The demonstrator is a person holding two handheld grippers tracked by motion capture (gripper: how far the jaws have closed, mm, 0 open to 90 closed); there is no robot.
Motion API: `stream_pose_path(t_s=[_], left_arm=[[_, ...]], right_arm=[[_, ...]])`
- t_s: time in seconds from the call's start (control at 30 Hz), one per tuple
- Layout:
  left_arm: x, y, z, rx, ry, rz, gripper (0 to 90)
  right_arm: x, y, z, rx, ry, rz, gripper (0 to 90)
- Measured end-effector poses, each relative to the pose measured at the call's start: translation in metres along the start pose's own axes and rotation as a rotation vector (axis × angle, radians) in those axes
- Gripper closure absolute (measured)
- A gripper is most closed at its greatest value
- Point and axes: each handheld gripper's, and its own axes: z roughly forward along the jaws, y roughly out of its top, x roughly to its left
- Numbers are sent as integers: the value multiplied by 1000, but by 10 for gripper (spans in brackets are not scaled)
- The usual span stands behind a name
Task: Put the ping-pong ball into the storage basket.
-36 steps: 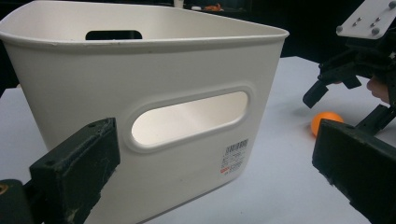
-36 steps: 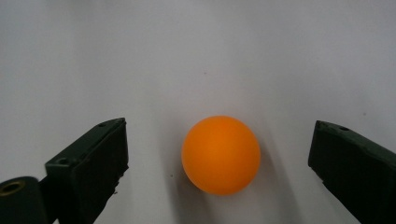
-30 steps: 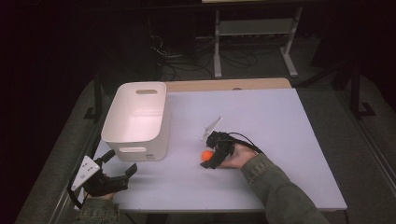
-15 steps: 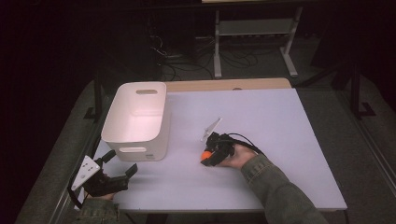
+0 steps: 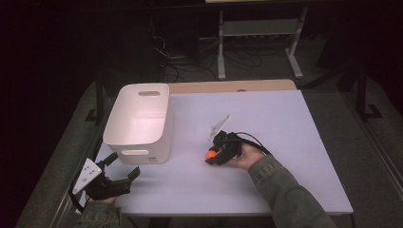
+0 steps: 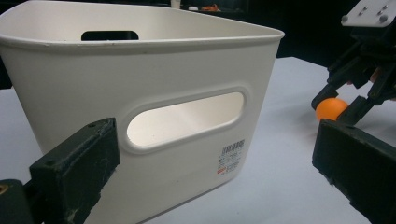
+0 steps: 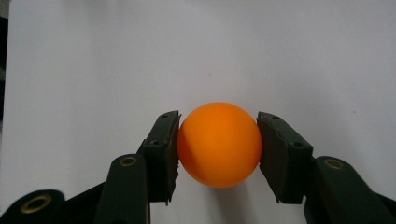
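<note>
We see the right hand-held gripper (image 5: 212,156) near the middle of the white worktop (image 5: 285,123), its jaws pressed against both sides of an orange ball (image 7: 219,144). In the left gripper view the ball (image 6: 330,108) sits low over the worktop, though we cannot tell whether it touches. The left hand-held gripper (image 5: 122,168) hovers at the near left corner with its jaws spread wide apart, holding nothing, pointed at the near wall of a white bin (image 5: 138,118). The bin stands on the left of the worktop, well apart from the ball.
</note>
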Motion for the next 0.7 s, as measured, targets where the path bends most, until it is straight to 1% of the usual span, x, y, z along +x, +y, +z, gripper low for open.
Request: stream_pose_path(t_s=[0.03, 0.1, 0.17, 0.37, 0.4, 0.53, 0.7], left_arm=[[0, 0, 0, 1, 0, 1, 3], [0, 0, 0, 2, 0, 3, 3], [0, 0, 0, 2, 0, 2, 3], [0, 0, 1, 3, 3, 5, 3], [0, 0, 1, 4, 4, 4, 3], [0, 0, 0, 5, 4, 6, 4], [0, 0, 0, 4, 4, 5, 3]], right_arm=[[0, 1, -2, -3, -5, -5, 496], [2, 3, -7, -13, -13, -1, 496], [3, 6, -13, -25, -11, 0, 497], [6, 15, -26, -38, -15, -9, 496], [6, 18, -31, -45, -18, -13, 496], [6, 22, -38, -54, -19, -12, 496], [7, 27, -44, -56, -20, -24, 496]])
